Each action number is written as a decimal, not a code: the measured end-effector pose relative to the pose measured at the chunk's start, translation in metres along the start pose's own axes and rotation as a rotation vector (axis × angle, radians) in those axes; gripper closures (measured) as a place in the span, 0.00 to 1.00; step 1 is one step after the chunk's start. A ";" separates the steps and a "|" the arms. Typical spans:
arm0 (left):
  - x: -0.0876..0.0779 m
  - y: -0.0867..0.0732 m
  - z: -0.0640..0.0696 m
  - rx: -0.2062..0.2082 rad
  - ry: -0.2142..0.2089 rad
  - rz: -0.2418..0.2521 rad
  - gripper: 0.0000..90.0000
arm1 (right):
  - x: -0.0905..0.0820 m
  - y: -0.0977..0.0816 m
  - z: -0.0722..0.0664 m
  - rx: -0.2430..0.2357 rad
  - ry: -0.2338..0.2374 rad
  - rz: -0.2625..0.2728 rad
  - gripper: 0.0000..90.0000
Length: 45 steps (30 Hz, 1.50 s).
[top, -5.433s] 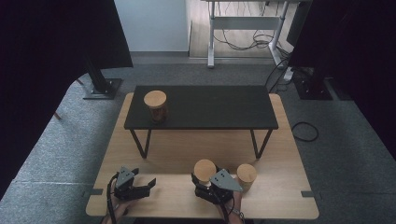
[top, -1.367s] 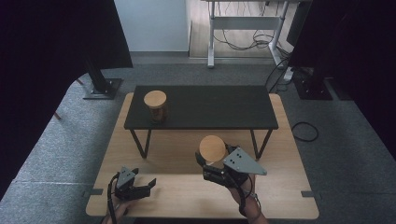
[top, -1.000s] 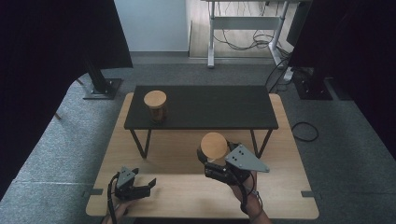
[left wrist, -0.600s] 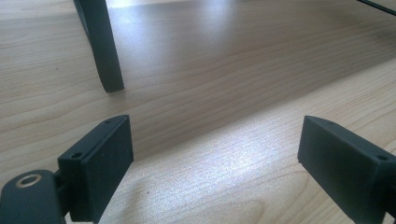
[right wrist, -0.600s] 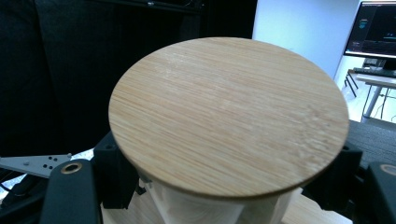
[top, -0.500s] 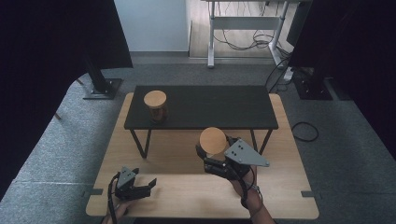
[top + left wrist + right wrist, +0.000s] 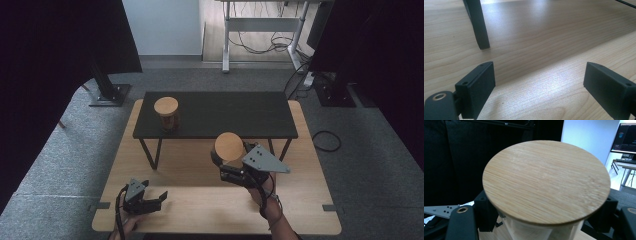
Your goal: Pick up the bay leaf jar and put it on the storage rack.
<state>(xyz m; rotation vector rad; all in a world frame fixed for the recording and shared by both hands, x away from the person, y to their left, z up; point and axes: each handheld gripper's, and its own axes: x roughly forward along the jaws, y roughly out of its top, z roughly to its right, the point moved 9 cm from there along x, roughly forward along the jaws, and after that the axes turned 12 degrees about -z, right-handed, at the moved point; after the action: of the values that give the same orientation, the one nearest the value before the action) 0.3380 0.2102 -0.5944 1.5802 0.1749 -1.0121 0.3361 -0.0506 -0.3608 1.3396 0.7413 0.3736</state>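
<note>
Looks partway through moving bamboo-lidded jars up onto the black shelf [image 7: 215, 114]: one jar on the shelf [image 7: 166, 114] already upright near the left end, a second, the carried jar [image 7: 229, 147], in hand and lifted clear of the wooden table [image 7: 310, 200], just short of the shelf's front edge near the middle. Left to do, by this reading: carrying over the edge, setting down upright on the dark top, letting go. Plenty of bare shelf to the right of the standing jar, so no crowding likely. Right gripper [image 7: 235, 167] clamped on the carried jar below the lid, jaws drawn in tight against the clear body on either side; grey three-cornered plate on top, hand [image 7: 262, 192] behind. From the right gripper view, round bamboo lid [image 7: 546, 181] level and close to the camera, black jaws hugging the body beneath the rim, jar upright in the grip. Left gripper [image 7: 145, 197] low at the near left of the table, resting or hovering just above the wood, cannot tell which; jaws spread wide with nothing between them, plain tabletop and one shelf leg [image 7: 477, 25] ahead in the left gripper view.
</note>
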 end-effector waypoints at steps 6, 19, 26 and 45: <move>0.000 0.000 0.000 0.001 -0.001 -0.005 0.11 | 0.003 0.003 0.005 0.004 0.007 -0.007 0.27; 0.000 0.000 0.000 0.000 -0.003 -0.003 0.11 | 0.018 0.010 0.018 0.031 0.008 -0.014 0.27; 0.000 0.000 0.000 0.001 -0.004 -0.005 0.11 | 0.021 0.018 0.023 0.026 0.001 -0.010 0.27; 0.001 0.000 0.001 0.006 -0.003 -0.009 0.11 | 0.027 0.033 0.037 -0.006 -0.014 -0.025 0.27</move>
<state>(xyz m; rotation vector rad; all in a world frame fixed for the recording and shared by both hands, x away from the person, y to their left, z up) 0.3382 0.2095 -0.5950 1.5849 0.1768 -1.0223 0.3862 -0.0538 -0.3343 1.3250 0.7442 0.3465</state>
